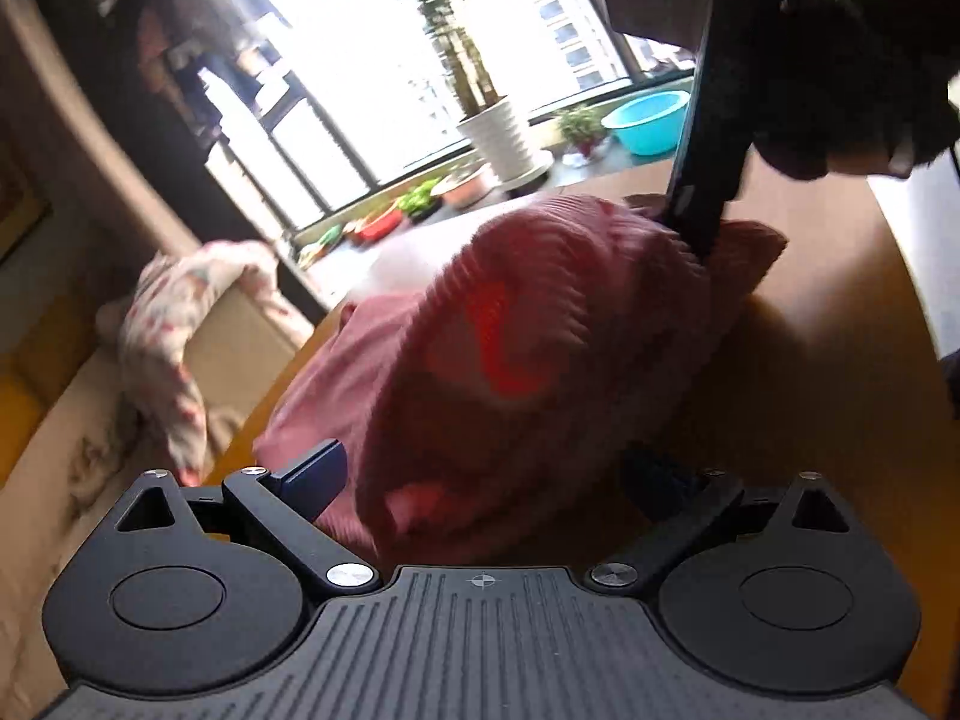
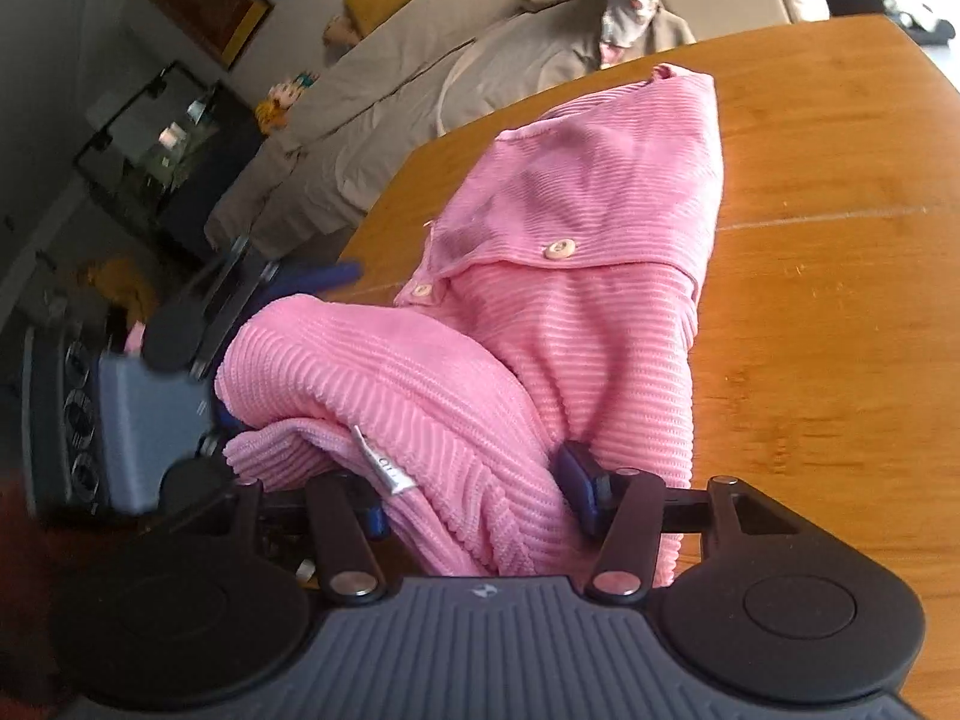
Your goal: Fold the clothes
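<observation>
The pink top [image 2: 576, 276] lies bunched near the surface's [image 2: 840, 276] left edge, right gripper [image 2: 480, 498] fingers gripping a thick fold, left gripper [image 1: 480, 474] fingers wide; the bulky hold may slip

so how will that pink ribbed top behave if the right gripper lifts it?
Likely floppy: the pink top already drapes and bunches in soft folds on the table. Probably light for its bulk; a raised fold holds its shape. Ribbed knit should grip, not slip, in the right gripper, which has cloth between its jaws.
</observation>
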### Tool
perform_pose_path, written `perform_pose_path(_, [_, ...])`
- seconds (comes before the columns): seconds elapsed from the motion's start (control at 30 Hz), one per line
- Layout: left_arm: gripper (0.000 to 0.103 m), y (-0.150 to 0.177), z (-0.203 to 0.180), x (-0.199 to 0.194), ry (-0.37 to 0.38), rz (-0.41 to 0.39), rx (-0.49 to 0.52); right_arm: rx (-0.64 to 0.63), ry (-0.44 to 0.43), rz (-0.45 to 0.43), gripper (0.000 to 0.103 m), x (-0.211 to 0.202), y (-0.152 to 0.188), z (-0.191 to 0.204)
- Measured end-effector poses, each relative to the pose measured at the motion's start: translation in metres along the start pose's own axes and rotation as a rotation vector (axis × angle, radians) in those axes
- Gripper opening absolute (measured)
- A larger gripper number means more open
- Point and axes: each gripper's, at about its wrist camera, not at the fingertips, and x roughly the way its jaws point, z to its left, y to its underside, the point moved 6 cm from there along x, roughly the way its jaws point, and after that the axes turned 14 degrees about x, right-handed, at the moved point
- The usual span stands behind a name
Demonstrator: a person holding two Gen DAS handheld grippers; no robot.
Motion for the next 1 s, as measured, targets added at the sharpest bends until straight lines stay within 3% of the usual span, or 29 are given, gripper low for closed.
perform_pose_path(0.17, [0.098,0.002,0.002,0.017,0.099,-0.068,0.011,-0.122,0.064,-0.002,0.053,-0.008,0.001,0.003])
perform_pose_path(0.23, [0.074,0.004,0.004,0.02,0.186,-0.096,-0.066,-0.21,0.113,-0.018,0.054,-0.014,0.005,0.01])
perform_pose_path(0.27, [0.057,0.005,0.006,0.022,0.235,-0.106,-0.117,-0.258,0.141,-0.03,0.054,-0.018,0.008,0.014])
perform_pose_path(0.4, [0.044,0.01,0.023,0.027,0.308,-0.143,-0.361,-0.474,0.227,-0.149,0.076,-0.061,0.026,0.025])
perform_pose_path(0.47, [0.041,0.019,0.037,0.029,0.369,-0.179,-0.542,-0.564,0.303,-0.225,0.085,-0.081,0.034,0.019])
perform_pose_path(0.63, [0.04,0.045,0.075,0.036,0.516,-0.267,-0.987,-0.719,0.462,-0.331,0.086,-0.09,0.05,-0.006])
perform_pose_path(0.7, [0.04,0.052,0.085,0.042,0.541,-0.276,-1.076,-0.779,0.477,-0.354,0.086,-0.075,0.045,-0.009])
perform_pose_path(0.77, [0.04,0.056,0.088,0.045,0.538,-0.267,-1.102,-0.837,0.478,-0.381,0.086,-0.06,0.035,-0.008])
perform_pose_path(0.9, [0.04,0.064,0.087,0.046,0.512,-0.24,-1.1,-0.85,0.379,-0.462,0.076,-0.039,0.006,0.009])
perform_pose_path(0.93, [0.041,0.065,0.087,0.045,0.491,-0.234,-1.097,-0.839,0.34,-0.462,0.062,-0.034,0.0,0.014])
perform_pose_path(1.0, [0.042,0.069,0.089,0.042,0.449,-0.228,-1.082,-0.794,0.248,-0.434,0.044,-0.027,-0.004,0.021])
